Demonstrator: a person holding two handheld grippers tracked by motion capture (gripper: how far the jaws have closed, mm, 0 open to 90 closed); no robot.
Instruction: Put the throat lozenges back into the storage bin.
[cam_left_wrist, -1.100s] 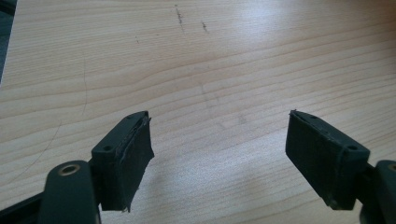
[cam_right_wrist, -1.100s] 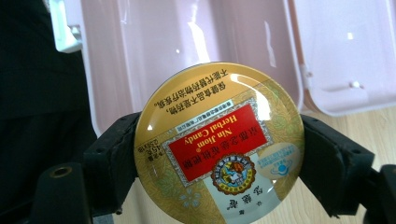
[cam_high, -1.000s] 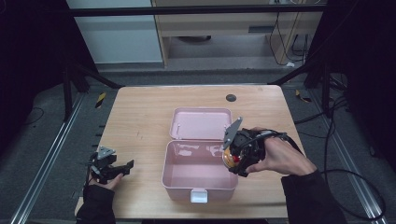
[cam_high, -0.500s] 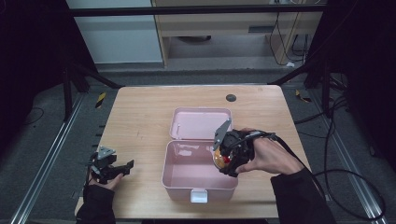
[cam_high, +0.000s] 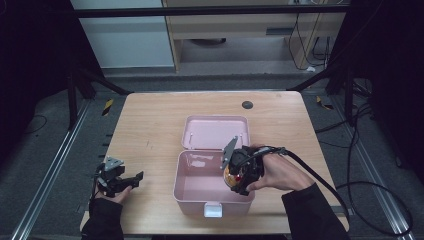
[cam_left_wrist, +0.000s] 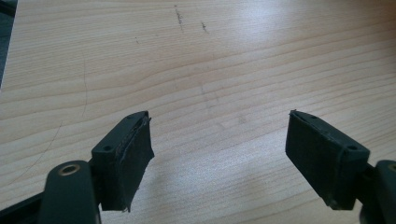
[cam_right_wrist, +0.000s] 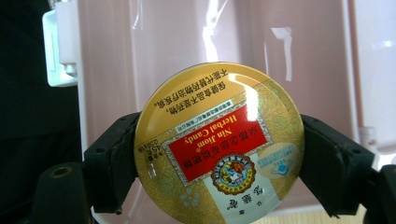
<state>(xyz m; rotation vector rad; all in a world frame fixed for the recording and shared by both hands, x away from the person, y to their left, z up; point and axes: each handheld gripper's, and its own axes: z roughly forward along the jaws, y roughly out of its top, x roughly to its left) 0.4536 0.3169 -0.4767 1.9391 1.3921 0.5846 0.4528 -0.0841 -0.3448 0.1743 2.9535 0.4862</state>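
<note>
Two grippers at a wooden table (cam_high: 150, 125), one idle, one loaded

Left gripper (cam_high: 131, 181) rests at the near left of the table, jaws spread wide apart over bare wood, well apart from the pink box (cam_high: 192, 192). Box sits centre-near, open, lid (cam_high: 215, 131) laid back on its far side, white latch (cam_high: 212, 210) on the near wall. Right gripper (cam_high: 239, 184), held over the right part of the box, has its jaws clamped on the edges of a round yellow candy tin (cam_right_wrist: 219, 144), red label reading "Nin Jiom Herbal Candy"
</note>
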